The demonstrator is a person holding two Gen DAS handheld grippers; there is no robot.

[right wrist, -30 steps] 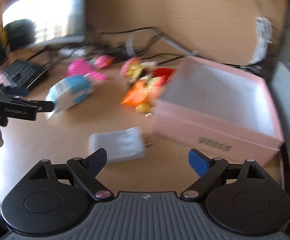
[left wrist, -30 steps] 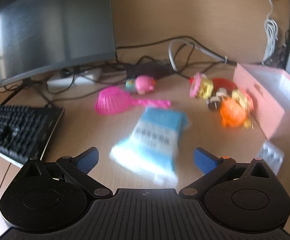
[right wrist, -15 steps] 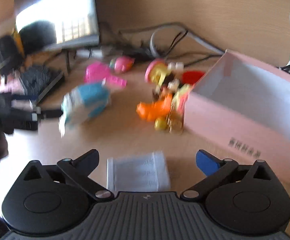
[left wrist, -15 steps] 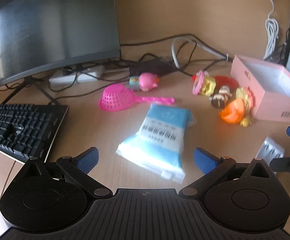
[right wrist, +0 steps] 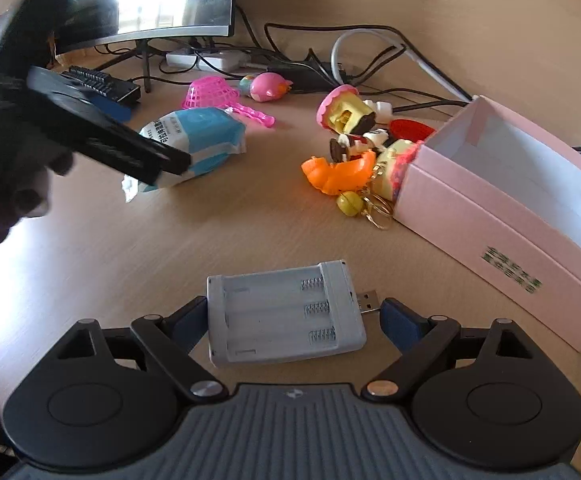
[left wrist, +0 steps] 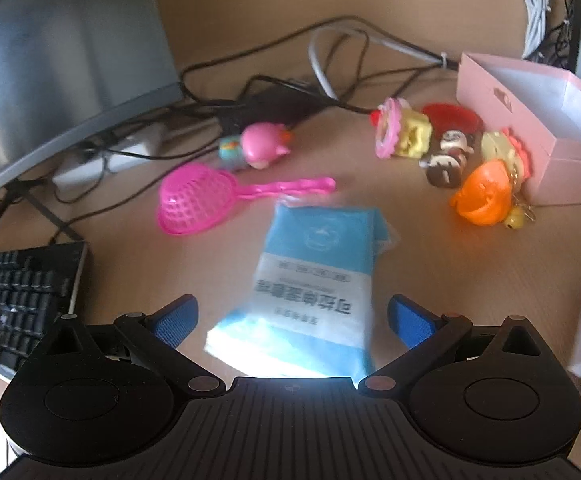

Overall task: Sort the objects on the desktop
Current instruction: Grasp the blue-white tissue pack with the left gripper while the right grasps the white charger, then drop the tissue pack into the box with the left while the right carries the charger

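A blue and white tissue pack (left wrist: 314, 280) lies flat on the wooden desk. My left gripper (left wrist: 292, 320) hangs low over its near end, open, with one blue pad on each side and a gap to the pack. In the right wrist view one of its fingers (right wrist: 130, 148) crosses in front of the tissue pack (right wrist: 198, 136). A pale grey battery charger (right wrist: 282, 316) with a USB plug lies between the fingers of my right gripper (right wrist: 292, 318). Its jaws are closing around the charger, and I see no firm press on it.
An open pink box (right wrist: 490, 216) stands at the right with a heap of small toys (right wrist: 338, 172) against its wall. A pink strainer (left wrist: 198, 204) and a pink pig toy (left wrist: 262, 146) lie farther back. A keyboard (left wrist: 14, 304), a monitor (left wrist: 50, 40) and cables (left wrist: 330, 48) fill the left and back.
Both grippers have come down and forward. The tissue pack now sits between the left fingers and the charger between the right ones. The right jaws are slightly narrower than half a second ago.
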